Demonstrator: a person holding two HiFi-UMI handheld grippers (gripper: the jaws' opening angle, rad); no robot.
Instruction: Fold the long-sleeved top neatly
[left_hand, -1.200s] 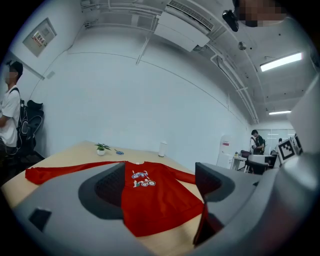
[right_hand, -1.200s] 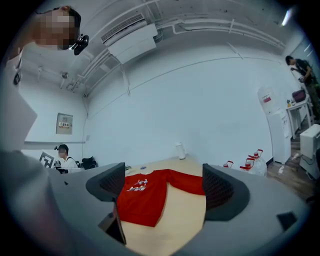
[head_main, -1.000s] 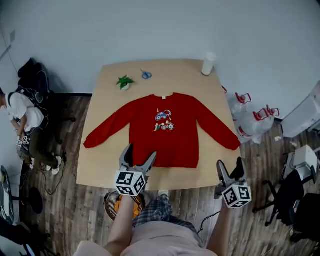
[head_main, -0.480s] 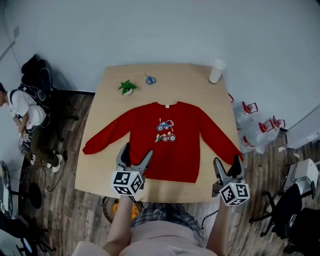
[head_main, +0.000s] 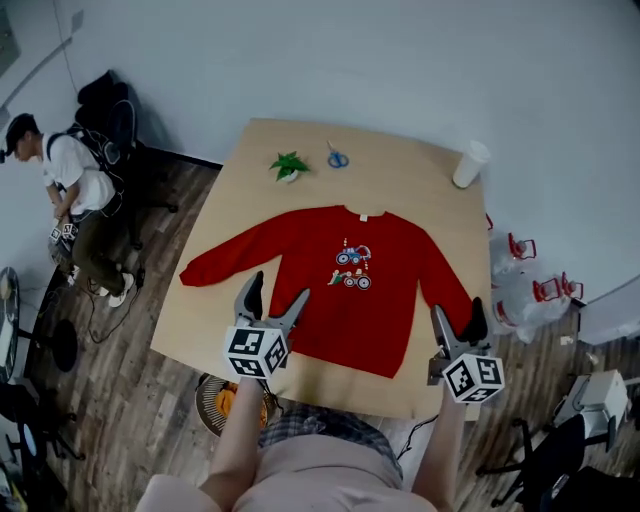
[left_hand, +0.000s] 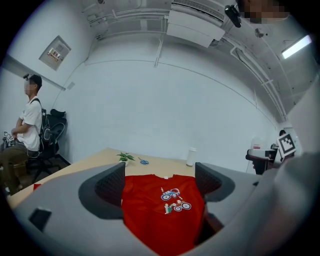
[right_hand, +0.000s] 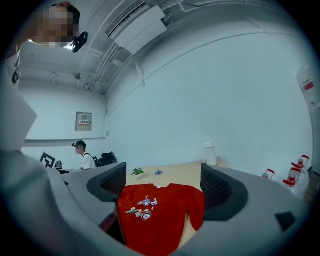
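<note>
Long-sleeved red top lies flat and face up in the middle of the wooden table. Collar points to the far edge, hem to the person holding the tongs. Both sleeves are spread outward and angled down toward the near side. The left cuff ends close to the table's left edge, and the right cuff ends near the right front corner. A small print of wheeled vehicles sits on the chest. No fold is made yet. Left gripper is over the left hem corner with its jaws wide apart and nothing between them. Its own view shows the top lying ahead, framed by the two pads. It looks raised off the cloth, though the head view does not settle whether the tips touch. Right gripper is at the right front corner, just beside the right cuff, jaws likewise apart and empty. On the far side of the table are a small green plant, blue-handled scissors beside it, and a white cup at the far right corner. A person sits off to the left of the table, on the wood floor. Red-and-white bags stand on the floor to the right.
</note>
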